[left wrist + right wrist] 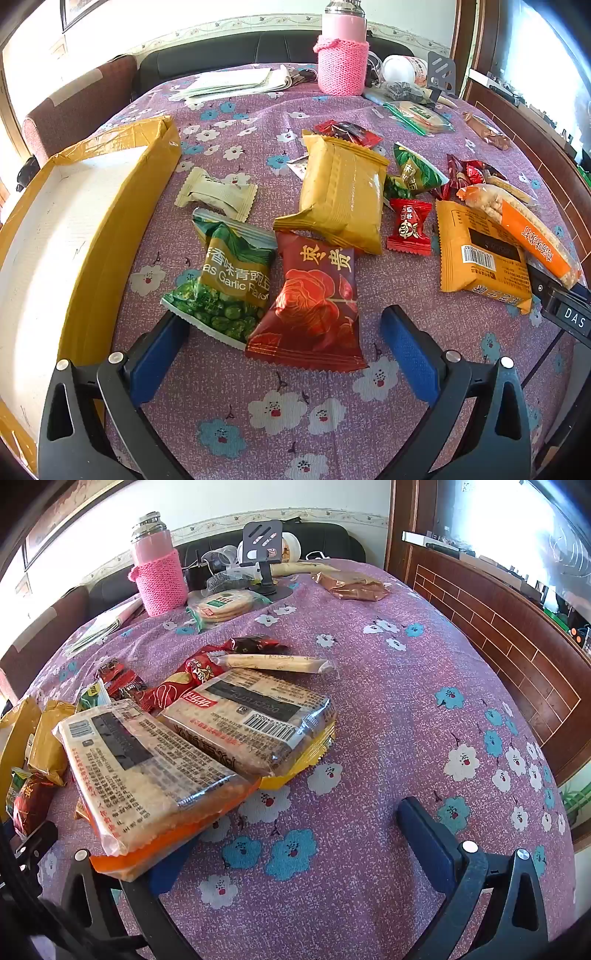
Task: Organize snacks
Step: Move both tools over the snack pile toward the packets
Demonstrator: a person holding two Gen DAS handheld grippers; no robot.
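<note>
Left claw [284, 354] stood released; red packet [314, 302] between its fingers, "Garlic Flavor" pea bag [225, 277] just left. Right claw [295, 842] released beside cracker pack [147, 775].

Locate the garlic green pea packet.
In the left wrist view, the garlic green pea packet lies between the cardboard box and the red rose packet.

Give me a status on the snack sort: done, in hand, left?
Done: nothing visible; the shown part of the yellow box holds no snacks. In hand: nothing; the left gripper is open around the red rose packet, and the right gripper is open beside a cracker pack. Left: every snack, including the green pea bag.
</note>
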